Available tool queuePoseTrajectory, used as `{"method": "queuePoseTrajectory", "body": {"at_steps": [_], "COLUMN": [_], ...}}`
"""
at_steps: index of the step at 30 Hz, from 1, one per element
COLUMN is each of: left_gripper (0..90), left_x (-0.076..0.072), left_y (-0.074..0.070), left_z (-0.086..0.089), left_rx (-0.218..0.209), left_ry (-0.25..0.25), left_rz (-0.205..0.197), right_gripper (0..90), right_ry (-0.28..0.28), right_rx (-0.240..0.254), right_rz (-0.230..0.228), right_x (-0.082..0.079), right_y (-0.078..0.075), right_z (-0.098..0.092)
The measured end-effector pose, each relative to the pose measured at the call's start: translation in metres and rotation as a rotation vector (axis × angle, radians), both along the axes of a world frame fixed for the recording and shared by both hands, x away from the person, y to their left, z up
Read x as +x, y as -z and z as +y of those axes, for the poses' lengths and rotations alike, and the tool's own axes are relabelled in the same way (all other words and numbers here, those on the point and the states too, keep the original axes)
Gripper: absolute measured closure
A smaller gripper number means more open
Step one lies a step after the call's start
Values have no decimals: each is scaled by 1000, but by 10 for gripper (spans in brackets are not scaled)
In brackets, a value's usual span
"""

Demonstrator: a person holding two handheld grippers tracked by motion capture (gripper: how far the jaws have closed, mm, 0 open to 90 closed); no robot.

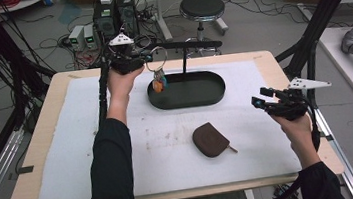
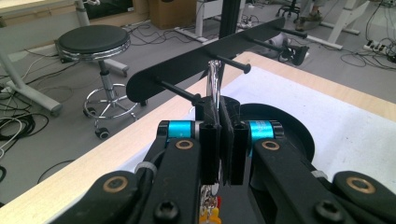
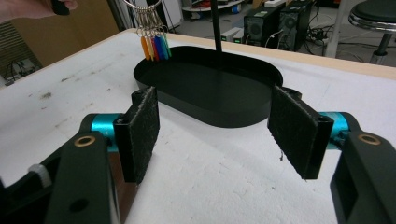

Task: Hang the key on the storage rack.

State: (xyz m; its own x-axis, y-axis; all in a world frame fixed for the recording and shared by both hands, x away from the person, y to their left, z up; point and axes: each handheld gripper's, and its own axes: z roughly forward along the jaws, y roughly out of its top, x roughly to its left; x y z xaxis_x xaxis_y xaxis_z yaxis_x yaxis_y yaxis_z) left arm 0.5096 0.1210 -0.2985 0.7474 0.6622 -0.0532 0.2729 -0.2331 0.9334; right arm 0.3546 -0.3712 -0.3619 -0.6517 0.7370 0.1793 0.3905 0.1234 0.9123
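Two grippers over a white mat [image 1: 95, 154] on a wooden table [image 1: 41, 125]. High view: left gripper [image 1: 141, 60] raised at the far edge, clamped on a large metal ring [image 1: 158, 57] with coloured keys [image 1: 159, 84] hanging above the near-left end of a black oval tray [image 1: 214, 92]; upright post with a black peg bar [image 1: 193, 44] rising from that tray. Right gripper [image 1: 261, 97] low at the mat's right side, jaws spread. Brown pouch [image 1: 210, 139] flat on the mat, between the hands.

Left gripper view: jaws pressed narrow on the ring [image 2: 214, 79], just below the peg bar [image 2: 205, 65], ring between two pegs, not hooked on either.

Right gripper view: pads [image 3: 142, 128] wide apart, holding nothing; tray [image 3: 243, 116] ahead, keys [image 3: 154, 46] dangling over its far left rim.
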Motion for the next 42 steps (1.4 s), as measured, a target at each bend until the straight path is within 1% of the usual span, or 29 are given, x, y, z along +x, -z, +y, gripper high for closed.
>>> {"method": "queuePoseTrajectory", "body": {"at_steps": [2,3,7,13,19,22,23,25,28,30,32,33,35,37,38,39,40,41,42], "left_gripper": [868,868,868,867,867,867,867,866,865,865,860,850,821,804,804,764,764,739,712], "left_x": [2,3,6,8,9,9,9,9,9,9,9,9,9,9,8,8,8,7,6], "left_y": [2,3,8,12,17,21,22,23,23,24,24,25,26,27,27,27,27,27,27], "left_z": [1,3,6,9,12,15,16,16,15,14,13,13,13,13,13,14,14,15,16], "left_rx": [-10,-23,-24,-62,-73,-103,-106,-111,-98,-100,-87,-92,-102,-94,-94,-94,-96,-104,-102], "left_ry": [2,6,-7,-26,-37,-41,-45,-50,-54,-56,-68,-71,-77,-80,-92,-96,-106,-113,-122], "left_rz": [7,18,32,32,42,47,49,50,49,48,41,39,53,49,47,49,49,50,46], "right_gripper": [347,347,349,349,350,350,350,351,351,351,351,351,351,351,351,351,351,351,351], "right_ry": [0,0,0,4,5,5,5,5,6,7,7,8,8,11,11,12,12,12,13], "right_rx": [0,-3,-4,-6,-9,-9,-10,-15,-13,-12,-13,-12,-14,-15,-14,-14,-14,-15,-15], "right_rz": [0,-1,-2,-3,-4,-4,-4,-5,-3,-3,-2,3,2,4,3,1,1,3,2], "right_x": [0,-1,-2,-2,-2,-2,-2,-2,-2,-2,-2,-2,-2,-2,-2,-2,-2,-2,-2], "right_y": [0,0,-1,0,0,0,0,0,0,0,1,1,2,2,2,2,2,2,2], "right_z": [0,0,0,-2,-2,-2,-2,-2,-3,-3,-3,-4,-5,-5,-5,-5,-5,-5,-5]}}
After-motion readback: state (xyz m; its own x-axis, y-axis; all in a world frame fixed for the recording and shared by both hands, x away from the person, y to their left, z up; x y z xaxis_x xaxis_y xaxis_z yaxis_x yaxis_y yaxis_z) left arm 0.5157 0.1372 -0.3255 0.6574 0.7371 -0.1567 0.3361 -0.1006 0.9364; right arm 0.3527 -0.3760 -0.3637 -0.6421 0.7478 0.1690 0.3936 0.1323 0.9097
